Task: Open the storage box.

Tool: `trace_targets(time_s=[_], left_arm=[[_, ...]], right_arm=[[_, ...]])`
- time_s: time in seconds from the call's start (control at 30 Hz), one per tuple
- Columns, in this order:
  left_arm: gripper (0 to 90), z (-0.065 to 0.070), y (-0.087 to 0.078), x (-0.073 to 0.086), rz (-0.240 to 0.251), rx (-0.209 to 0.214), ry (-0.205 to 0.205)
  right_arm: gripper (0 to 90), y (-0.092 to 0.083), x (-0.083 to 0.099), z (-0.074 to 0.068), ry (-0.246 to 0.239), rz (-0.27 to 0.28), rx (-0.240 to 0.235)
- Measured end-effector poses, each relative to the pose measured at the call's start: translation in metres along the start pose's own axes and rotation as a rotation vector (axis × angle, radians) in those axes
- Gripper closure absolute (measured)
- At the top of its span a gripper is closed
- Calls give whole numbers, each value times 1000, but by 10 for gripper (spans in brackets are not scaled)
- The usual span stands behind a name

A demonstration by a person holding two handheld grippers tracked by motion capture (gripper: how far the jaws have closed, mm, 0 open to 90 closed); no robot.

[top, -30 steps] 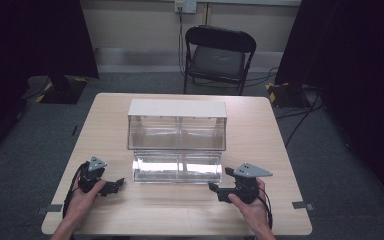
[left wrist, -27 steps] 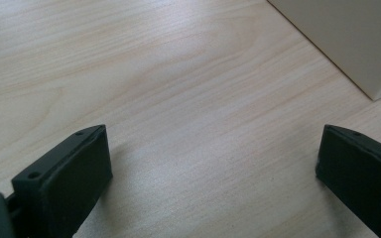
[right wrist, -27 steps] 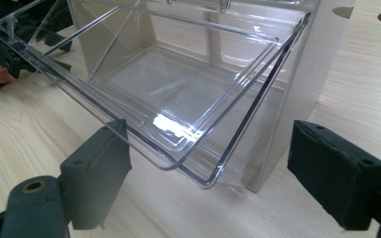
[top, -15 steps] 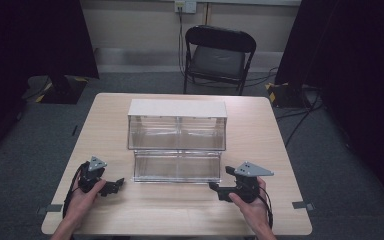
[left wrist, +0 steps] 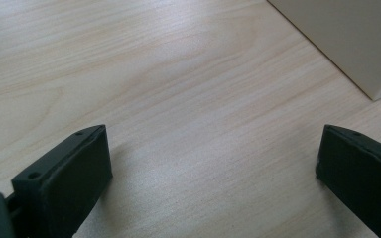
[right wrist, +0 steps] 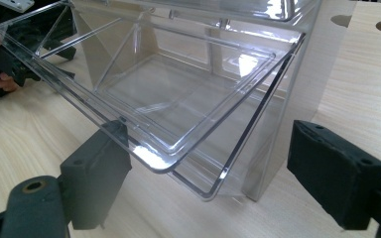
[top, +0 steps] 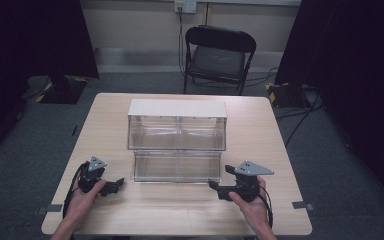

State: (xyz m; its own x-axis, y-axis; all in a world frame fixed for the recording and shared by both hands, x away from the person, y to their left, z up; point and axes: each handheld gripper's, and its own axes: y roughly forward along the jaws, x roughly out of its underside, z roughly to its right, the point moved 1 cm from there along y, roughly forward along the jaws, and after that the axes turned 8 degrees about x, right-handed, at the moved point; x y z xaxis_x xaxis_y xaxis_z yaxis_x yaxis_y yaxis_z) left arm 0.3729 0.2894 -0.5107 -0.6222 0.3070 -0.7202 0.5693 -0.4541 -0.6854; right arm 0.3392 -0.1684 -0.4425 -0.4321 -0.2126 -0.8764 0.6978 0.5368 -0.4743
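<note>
**Clear bin open at table centre, both grippers idle**

Clear plastic bin point(top: 177, 131) with white top sits mid-table point(top: 145, 210); its lower drawer point(top: 176, 166) is tipped out toward the person. In the right gripper view the drawer point(right wrist: 178, 99) is see-through and has nothing in it, its front rim just above the jaws. Right gripper point(top: 219, 189) near the drawer's right corner, jaws spread, holding nothing. Left gripper point(top: 116, 185) just left of the drawer, jaws wide apart over bare wood. Folding chair point(top: 219, 55) behind the table.
</note>
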Motion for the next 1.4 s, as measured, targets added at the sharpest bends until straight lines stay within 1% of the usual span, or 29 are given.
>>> trace_targets(time_s=[0.13, 0.47, 1.03, 1.13, 1.23, 1.4], left_arm=[[3, 0, 0, 0, 0, 0, 0], [3, 0, 0, 0, 0, 0, 0], [3, 0, 0, 0, 0, 0, 0], [3, 0, 0, 0, 0, 0, 0], [3, 0, 0, 0, 0, 0, 0], [3, 0, 0, 0, 0, 0, -1]], right_arm=[[164, 0, -2, 0, 5, 4, -2], [159, -2, -6, 1, -3, 14, -8], [147, 1, -9, 1, -5, 5, -5], [141, 1, -11, 1, -9, 2, -6], [141, 0, -12, 1, -27, 0, -1], [138, -2, -12, 3, -28, -3, 8]])
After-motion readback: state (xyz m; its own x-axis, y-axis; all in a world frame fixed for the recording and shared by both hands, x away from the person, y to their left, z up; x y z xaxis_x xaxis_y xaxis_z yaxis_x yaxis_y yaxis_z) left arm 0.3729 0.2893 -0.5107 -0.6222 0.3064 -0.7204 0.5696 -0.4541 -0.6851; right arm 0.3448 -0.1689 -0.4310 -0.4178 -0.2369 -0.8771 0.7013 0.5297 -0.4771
